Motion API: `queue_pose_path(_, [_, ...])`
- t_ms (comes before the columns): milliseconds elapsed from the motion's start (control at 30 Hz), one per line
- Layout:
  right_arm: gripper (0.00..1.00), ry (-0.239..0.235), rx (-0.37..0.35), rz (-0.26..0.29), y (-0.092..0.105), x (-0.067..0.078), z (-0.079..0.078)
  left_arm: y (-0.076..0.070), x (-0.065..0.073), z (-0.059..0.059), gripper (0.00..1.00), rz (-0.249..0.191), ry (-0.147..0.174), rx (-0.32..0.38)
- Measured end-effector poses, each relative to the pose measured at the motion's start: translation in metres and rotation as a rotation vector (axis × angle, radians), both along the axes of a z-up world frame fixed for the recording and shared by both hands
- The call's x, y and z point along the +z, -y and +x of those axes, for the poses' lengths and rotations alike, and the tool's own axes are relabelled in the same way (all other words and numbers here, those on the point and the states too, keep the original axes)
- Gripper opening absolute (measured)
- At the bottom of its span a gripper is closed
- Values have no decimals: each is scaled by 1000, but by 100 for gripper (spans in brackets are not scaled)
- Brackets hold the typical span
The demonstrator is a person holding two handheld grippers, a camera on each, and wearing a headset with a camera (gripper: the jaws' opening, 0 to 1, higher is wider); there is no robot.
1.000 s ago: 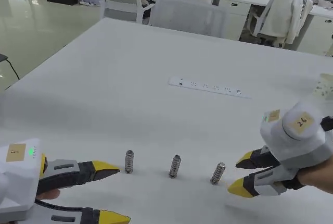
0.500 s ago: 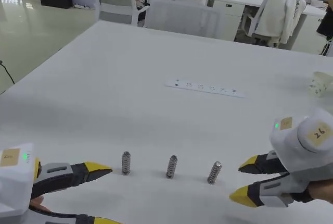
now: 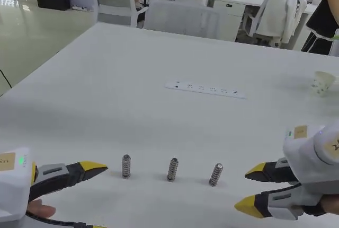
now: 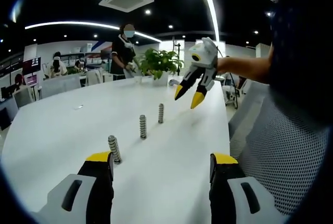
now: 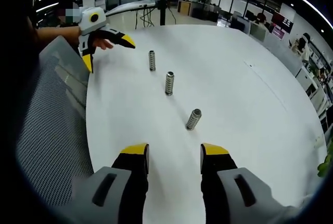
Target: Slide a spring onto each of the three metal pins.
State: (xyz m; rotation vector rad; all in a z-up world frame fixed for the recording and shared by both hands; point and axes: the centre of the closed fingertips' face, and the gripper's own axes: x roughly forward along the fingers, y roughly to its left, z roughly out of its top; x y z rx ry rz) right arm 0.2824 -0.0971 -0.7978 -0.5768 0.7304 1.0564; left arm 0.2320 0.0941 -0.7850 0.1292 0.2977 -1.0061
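Found three coil springs standing in a row on the near part of the white counter [image 3: 159, 58]: left spring [image 3: 126, 166], middle spring [image 3: 172, 169] and right spring [image 3: 215, 174], well apart from one another. Judged each to be seated over a metal pin, on the evidence of standing unaided. Cannot make out the pins themselves inside the coils. Noted an apparent lean to the right in the right spring. Rated the other two as near upright.

Observed the left hand-held gripper [image 4: 161, 157] spread and empty, to the left of the left spring and not touching it. Observed the right hand-held gripper [image 3: 249, 187] likewise spread and empty, to the right of the right spring and apart from it.

Judged the task at or near completion, with only a seating check to make. To do it well:
- Approach the leaning spring from above.
- Pinch lightly at the top coils.
- Press straight down along the pin.
- Avoid side load liable to tip it or disturb the neighbours.

Recorded a power strip [image 3: 205, 89] and a paper cup [image 3: 321, 83] farther back, well apart from the work.
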Motion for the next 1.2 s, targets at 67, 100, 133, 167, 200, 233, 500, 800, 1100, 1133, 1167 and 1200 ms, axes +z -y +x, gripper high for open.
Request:
queue_pose_path(67, [40,7,-7,12,0,1,0,0,0,0,72,-1,0,0])
queue_pose_path(100, [41,11,-9,17,0,1,0,0,0,0,73,0,-1,1])
queue_pose_path(133, [42,13,-10,23,0,2,0,0,-1,0,73,1,-1,2])
queue_pose_path(167, [42,16,-10,29,0,2,-1,0,-1,0,73,1,-3,1])
queue_pose_path(200, [43,18,-11,32,0,2,-2,0,-1,0,74,-1,-5,1])
queue_pose_path(233, [44,18,-13,37,0,1,-2,0,-1,-1,74,-1,-6,2])
queue_pose_path(500, [54,37,-14,82,-1,2,-9,-3,-5,-3,78,7,-16,9])
queue_pose_path(800, [62,53,-29,122,-3,0,-16,-7,-8,-4,80,7,-22,23])
queue_pose_path(1100, [70,62,-63,172,-5,3,-17,-10,-9,-4,82,11,-25,30])
queue_pose_path(1133, [70,66,-66,182,-5,4,-17,-10,-9,-4,82,8,-26,31])
queue_pose_path(1167, [70,72,-62,193,-6,5,-18,-11,-9,-4,82,7,-27,34])
queue_pose_path(1200, [71,74,-60,201,-6,6,-18,-11,-9,-4,83,8,-27,36])
